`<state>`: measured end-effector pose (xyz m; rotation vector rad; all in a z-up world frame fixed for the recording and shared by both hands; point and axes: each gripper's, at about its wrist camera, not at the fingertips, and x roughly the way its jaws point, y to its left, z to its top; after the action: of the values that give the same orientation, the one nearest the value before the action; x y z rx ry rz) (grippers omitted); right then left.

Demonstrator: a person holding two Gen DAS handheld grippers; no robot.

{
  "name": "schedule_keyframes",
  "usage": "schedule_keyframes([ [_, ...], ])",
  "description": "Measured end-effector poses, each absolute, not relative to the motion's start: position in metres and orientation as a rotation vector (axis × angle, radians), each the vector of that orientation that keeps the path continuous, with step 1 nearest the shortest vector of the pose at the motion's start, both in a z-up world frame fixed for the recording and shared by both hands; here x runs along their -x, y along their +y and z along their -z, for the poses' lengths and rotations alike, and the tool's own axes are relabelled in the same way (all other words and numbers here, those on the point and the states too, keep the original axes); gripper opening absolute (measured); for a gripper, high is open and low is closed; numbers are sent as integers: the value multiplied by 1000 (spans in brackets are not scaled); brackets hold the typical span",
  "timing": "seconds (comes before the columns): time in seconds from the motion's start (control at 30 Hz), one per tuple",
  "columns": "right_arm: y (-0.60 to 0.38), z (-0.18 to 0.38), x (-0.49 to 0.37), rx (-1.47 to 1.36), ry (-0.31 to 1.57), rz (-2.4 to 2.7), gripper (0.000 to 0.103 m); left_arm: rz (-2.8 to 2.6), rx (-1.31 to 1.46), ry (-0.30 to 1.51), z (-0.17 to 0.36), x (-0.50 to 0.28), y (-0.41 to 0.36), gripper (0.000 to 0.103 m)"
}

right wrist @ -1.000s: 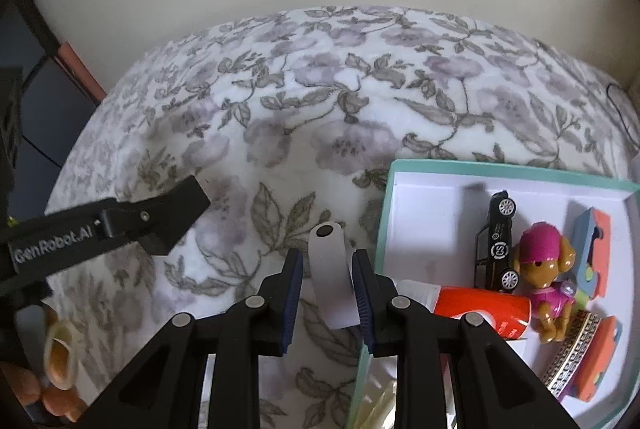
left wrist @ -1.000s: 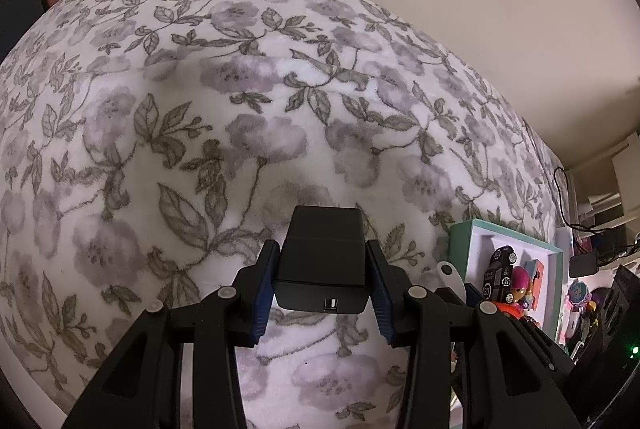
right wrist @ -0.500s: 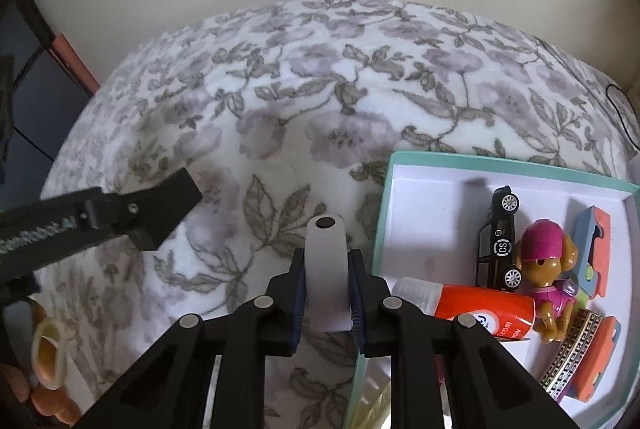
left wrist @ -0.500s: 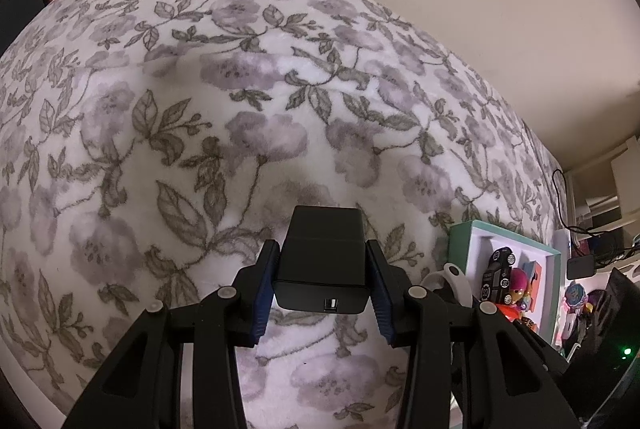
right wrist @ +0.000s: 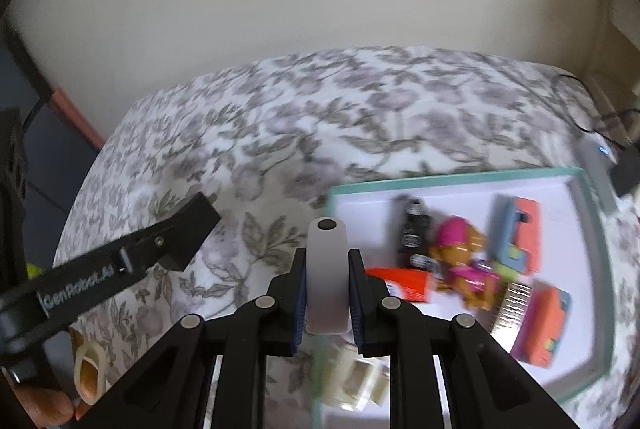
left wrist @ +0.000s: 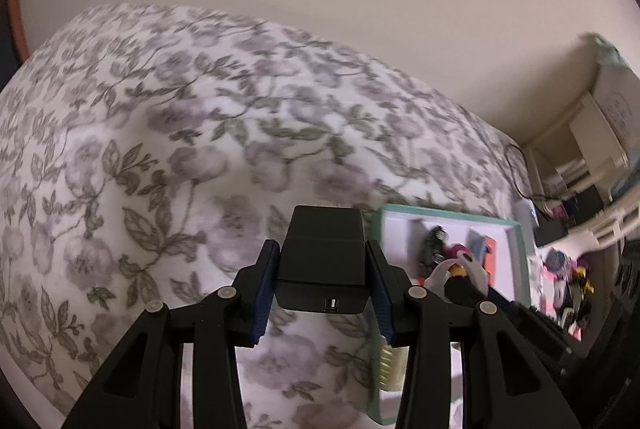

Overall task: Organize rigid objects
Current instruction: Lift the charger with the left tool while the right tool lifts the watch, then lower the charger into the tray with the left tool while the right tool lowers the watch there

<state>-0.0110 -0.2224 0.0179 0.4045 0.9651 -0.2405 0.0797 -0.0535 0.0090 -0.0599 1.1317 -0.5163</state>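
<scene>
floral bedspread (right wrist: 280,133), teal-rimmed tray (right wrist: 452,179), toy dog (right wrist: 460,249)

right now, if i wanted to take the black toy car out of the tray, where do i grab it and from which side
Grip the black toy car across its two long sides, mid-body, coming down from above. It lies lengthwise in the tray, narrow enough for the jaws. The side facing the bedspread has bare tray floor beside it; the other side sits close to the pink-hatted dog figure, so keep the jaws narrow. The view is blurred.

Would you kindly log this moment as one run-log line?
left gripper: shut on black charger block | right gripper: shut on white oblong device | teal-rimmed box: toys inside
</scene>
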Motion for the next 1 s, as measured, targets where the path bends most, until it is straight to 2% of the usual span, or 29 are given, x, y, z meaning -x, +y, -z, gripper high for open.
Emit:
schedule_keyframes([
  [0.3, -271, -26, 58, -460, 956, 383, 20, 657, -77, 1117, -17, -29, -108, 44],
  [0.63, -309, -10, 94, -527, 989, 469, 20, 778, -196, 1197, 5, 18, -159, 44],
  [1.0, -307, 24, 89, -534, 1105, 435, 20, 762, -210, 1235, 14, 18, -160, 44],
])
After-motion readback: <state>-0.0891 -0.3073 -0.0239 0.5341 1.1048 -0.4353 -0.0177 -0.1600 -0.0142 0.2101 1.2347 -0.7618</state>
